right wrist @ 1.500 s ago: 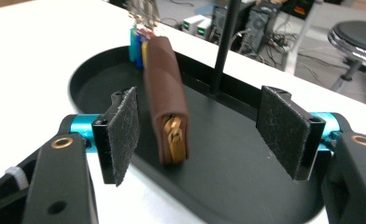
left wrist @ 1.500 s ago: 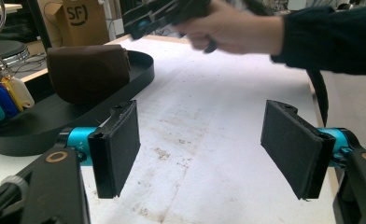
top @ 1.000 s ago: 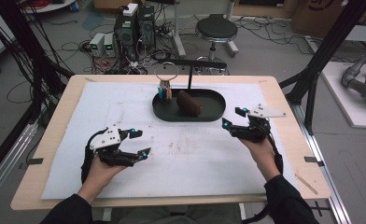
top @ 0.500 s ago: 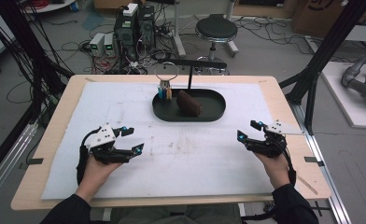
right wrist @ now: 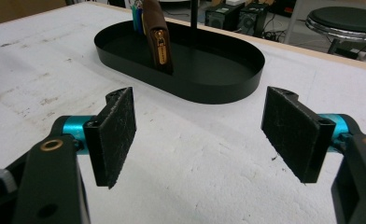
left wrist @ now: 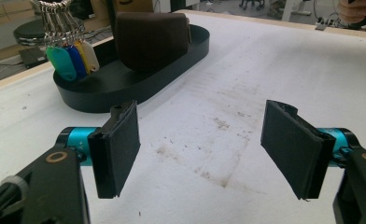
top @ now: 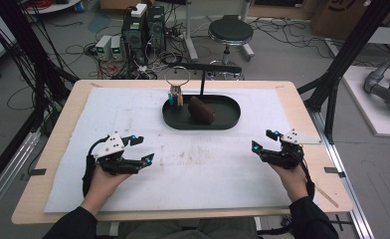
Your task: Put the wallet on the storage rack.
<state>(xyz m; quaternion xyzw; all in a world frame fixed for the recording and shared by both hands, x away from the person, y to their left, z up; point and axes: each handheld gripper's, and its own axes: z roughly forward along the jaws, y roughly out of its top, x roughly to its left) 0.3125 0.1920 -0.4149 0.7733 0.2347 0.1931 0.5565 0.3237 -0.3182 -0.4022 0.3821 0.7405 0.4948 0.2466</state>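
A wooden desk (top: 302,107) carries a white, scuffed mat (top: 133,112) with brownish smudges near its middle. Beyond the desk's far edge, on a grey floor strewn with cables, stand computer boxes (top: 143,25) at the left and a round black stool (top: 230,32) further right; black frame posts rise at both sides.

The left tongs (top: 142,149) sit low over the mat's near left part, jaws spread wide with nothing between them. At the mat's far middle lies a black oval tray (top: 228,122). A thin black post stands in the tray, and its arm carries a ring with coloured key tags (left wrist: 71,58) hanging at the tray's left end; any writing on them is too small to read. Just right of the tags, a brown zipped wallet (top: 201,109) stands on edge inside the tray. The right tongs (top: 265,140) hover over the mat's near right part, equally wide open and empty, well apart from the tray.
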